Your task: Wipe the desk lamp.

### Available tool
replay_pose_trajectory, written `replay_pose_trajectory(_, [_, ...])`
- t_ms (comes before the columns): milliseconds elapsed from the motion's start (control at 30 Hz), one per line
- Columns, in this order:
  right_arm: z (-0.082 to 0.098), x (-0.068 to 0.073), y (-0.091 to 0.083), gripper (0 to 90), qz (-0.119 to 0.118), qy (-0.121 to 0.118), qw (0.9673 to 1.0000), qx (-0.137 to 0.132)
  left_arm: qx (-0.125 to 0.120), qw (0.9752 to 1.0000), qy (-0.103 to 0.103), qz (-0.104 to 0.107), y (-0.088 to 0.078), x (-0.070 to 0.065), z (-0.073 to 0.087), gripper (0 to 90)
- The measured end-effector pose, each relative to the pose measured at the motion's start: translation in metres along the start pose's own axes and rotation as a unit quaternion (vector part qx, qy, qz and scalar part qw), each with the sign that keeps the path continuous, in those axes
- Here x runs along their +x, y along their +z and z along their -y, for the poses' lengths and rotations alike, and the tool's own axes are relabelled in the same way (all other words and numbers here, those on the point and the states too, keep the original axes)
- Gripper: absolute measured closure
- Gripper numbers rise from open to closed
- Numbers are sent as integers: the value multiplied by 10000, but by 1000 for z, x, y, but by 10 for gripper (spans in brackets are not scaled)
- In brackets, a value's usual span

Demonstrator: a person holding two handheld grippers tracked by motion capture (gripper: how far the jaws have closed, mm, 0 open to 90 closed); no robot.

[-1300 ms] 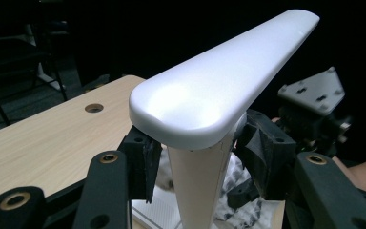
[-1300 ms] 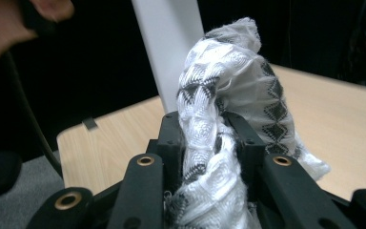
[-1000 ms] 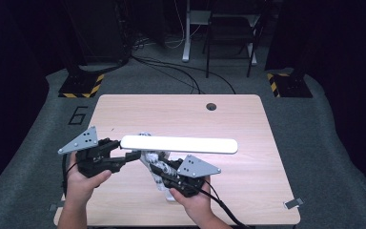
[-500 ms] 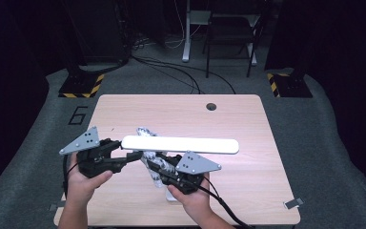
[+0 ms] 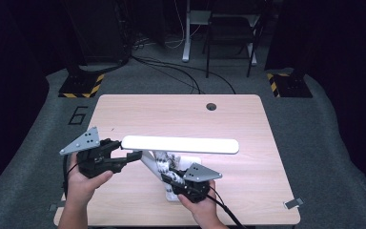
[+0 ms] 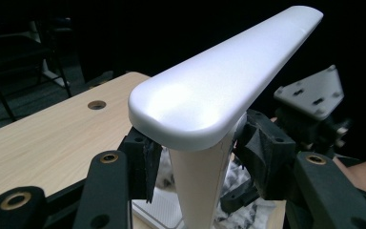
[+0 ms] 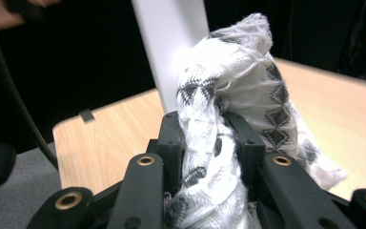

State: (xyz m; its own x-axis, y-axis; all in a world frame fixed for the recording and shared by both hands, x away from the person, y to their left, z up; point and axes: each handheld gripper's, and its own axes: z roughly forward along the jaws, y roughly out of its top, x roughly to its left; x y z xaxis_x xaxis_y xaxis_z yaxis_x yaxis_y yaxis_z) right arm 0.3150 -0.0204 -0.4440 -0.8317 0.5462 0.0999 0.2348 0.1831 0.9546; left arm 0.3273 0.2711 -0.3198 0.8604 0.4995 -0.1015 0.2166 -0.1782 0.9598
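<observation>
Right claw (image 7: 209, 143) is clamped on a bunched white cloth with a black zigzag pattern (image 7: 248, 90), fabric squeezed between both pads and spilling up and over to the right of them; in the right gripper view the cloth presses against the white lamp arm (image 7: 171, 52) just behind it. From the high view the right claw (image 5: 171, 175) sits low over the lamp's white base (image 5: 170, 194), the cloth (image 5: 164, 160) wrapped against the lower part of the arm, hand coming in from the bottom edge. Left claw (image 6: 198, 162) is closed on the lamp arm (image 6: 198, 191) right below the head, one pad on each side and both touching it; in the high view it (image 5: 136, 156) comes in level from the left and meets the arm under the left end of the head. The desk lamp's long white head (image 5: 181, 144) lies roughly horizontal above both claws, parallel to the near table edge; in the left gripper view its rounded end (image 6: 205, 105) overhangs the pads. Lamp stands near the front centre of the light wood table (image 5: 248, 124), base flat on the top. Cable grommet hole (image 5: 211, 106) near the far edge, well apart from the lamp
</observation>
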Motion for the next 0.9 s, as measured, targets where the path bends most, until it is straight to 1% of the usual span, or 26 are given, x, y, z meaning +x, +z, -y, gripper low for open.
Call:
replay_pose_trajectory(33, [4, -2, 1, 704, 32, -23, 10000, 30, 0, 10000, -3, 0, 0, 0, 0, 515])
replay_pose_trajectory(133, [21, -7, 2, 704, 99, 35, 9996, 262, -1, 10000, -8, 3, 0, 0, 0, 515])
replay_pose_trajectory(267, [34, -10, 2, 704, 192, 64, 9986, 487, -6, 10000, 0, 5, 0, 0, 0, 515])
replay_pose_trajectory(300, [36, -11, 2, 704, 186, 123, 9983, 539, -2, 10000, 0, 5, 0, 0, 0, 515])
replay_pose_trajectory(333, [37, -12, 2, 704, 206, 81, 9983, 544, 6, 10000, 4, -1, 0, 0, 0, 515])
replay_pose_trajectory(367, [39, -12, 2, 704, 207, 146, 9981, 557, 4, 10000, 6, -3, 0, 0, 0, 515])
replay_pose_trajectory(400, [39, -13, 2, 704, 241, 73, 9981, 563, -7, 10000, 1, 2, 0, 0, 0, 515])
replay_pose_trajectory(433, [39, -12, 3, 705, 203, 130, 9983, 539, 4, 10000, 3, -3, 0, 0, 0, 515])
replay_pose_trajectory(467, [38, -12, 2, 705, 222, 91, 9983, 535, -7, 10000, 3, 4, 0, 0, 0, 515])
replay_pose_trajectory(533, [34, -11, 2, 705, 210, 88, 9986, 471, 0, 10000, 9, 4, 0, 0, 0, 515])
replay_pose_trajectory(567, [33, -10, 2, 704, 185, 71, 9988, 455, 0, 10000, 8, 4, 0, 0, 0, 515])
replay_pose_trajectory(600, [32, -9, 2, 704, 217, 50, 9986, 475, 2, 10000, 7, 4, 0, 0, 0, 515])
replay_pose_trajectory(633, [33, -9, 3, 704, 246, -43, 9985, 479, 1, 10000, 8, 5, 0, 0, 0, 515])
replay_pose_trajectory(700, [37, -10, 4, 705, 276, -32, 9980, 563, -5, 10000, 11, 4, 0, 0, 0, 515])
replay_pose_trajectory(833, [49, -15, 5, 705, 328, 114, 9972, 666, -7, 10000, 17, 1, 0, 0, 0, 515])
replay_pose_trajectory(900, [54, -16, 5, 705, 348, 130, 9968, 710, -6, 10000, 18, 1, 0, 0, 0, 515])
